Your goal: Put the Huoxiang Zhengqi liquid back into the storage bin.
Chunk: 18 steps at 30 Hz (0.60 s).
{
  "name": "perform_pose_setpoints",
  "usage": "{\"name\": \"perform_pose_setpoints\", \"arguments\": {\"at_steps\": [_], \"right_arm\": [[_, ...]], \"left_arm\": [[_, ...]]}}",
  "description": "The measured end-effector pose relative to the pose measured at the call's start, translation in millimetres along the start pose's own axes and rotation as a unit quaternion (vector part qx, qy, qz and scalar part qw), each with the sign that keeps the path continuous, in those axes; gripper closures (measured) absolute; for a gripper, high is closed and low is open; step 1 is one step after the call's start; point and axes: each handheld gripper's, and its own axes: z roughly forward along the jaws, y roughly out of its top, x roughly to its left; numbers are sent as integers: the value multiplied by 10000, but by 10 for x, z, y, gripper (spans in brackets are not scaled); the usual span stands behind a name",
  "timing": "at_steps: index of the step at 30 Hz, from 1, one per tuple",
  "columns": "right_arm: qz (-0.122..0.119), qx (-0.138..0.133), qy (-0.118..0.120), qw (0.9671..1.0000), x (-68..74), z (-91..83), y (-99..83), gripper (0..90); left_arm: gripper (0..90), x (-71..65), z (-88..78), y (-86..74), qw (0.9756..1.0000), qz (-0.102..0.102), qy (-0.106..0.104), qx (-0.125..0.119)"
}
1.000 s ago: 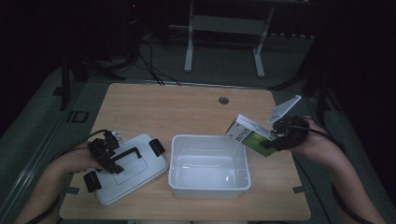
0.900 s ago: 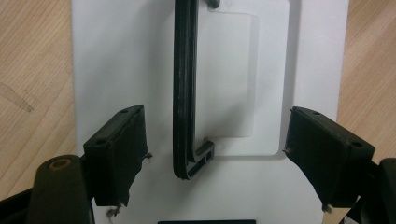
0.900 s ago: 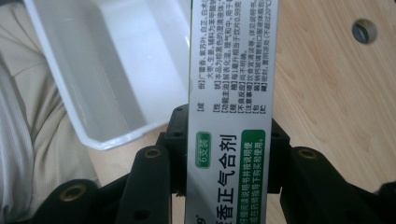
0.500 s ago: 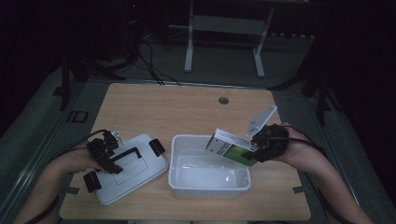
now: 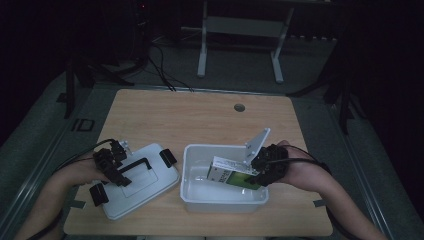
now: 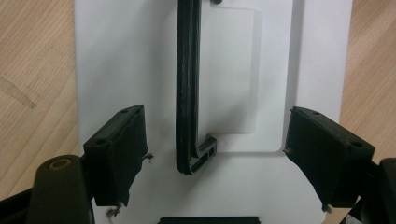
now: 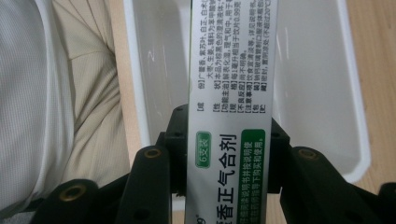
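Note:
A white lid (image 5: 150, 187) with a black handle (image 5: 134, 166) lies flat on the table at the left. My left gripper (image 5: 112, 165) hovers over it. Its jaws stand open on either side of the handle (image 6: 187, 93) without touching it, above the lid (image 6: 116, 60), and the left gripper (image 6: 217, 135) holds nothing. My right gripper (image 5: 260, 167) is shut on a green-and-white carton (image 5: 227, 172). It holds the carton tilted inside the open white bin (image 5: 225, 202). The pads press the printed carton (image 7: 233, 70) from both sides of the right gripper (image 7: 229, 140), with the bin (image 7: 322, 93) below.
Black clips (image 5: 167, 157) sit on the lid's ends. A round hole (image 5: 239, 107) marks the far part of the wooden table (image 5: 175, 120). A metal stand (image 5: 240, 30) is on the floor beyond. The person's clothing (image 7: 56, 93) lies beside the bin's near wall.
My right gripper has carried the carton leftward and down, from beside the bin's right edge into the bin. The left gripper and the lid have stayed put.

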Motion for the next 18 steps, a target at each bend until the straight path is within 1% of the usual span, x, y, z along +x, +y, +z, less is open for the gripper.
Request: {"name": "perform_pose_setpoints", "arguments": {"at_steps": [3, 4, 6, 10, 12, 18], "right_arm": [[-15, 60, 21, 10000, 0, 48, 10, 646], [-45, 91, 45, 9999, -3, 76, 14, 646], [-20, 145, 102, 9998, -16, 166, 25, 646], [-29, 231, 155, 9996, -36, 273, 36, 646], [-76, 272, 182, 9994, -44, 323, 41, 645], [-69, 374, 254, 9990, -64, 465, 32, 645]], "left_arm": [[209, 2, -1, -4, 10000, -6, 12, -9], [209, 4, 1, -5, 10000, -4, 11, -5], [209, 3, 7, -5, 10000, -5, -1, -5], [209, 6, 13, -5, 10000, -7, -3, -2], [209, 7, 16, -7, 10000, -14, -8, 1], [209, 14, 36, -21, 10000, 0, -9, 20]]}}
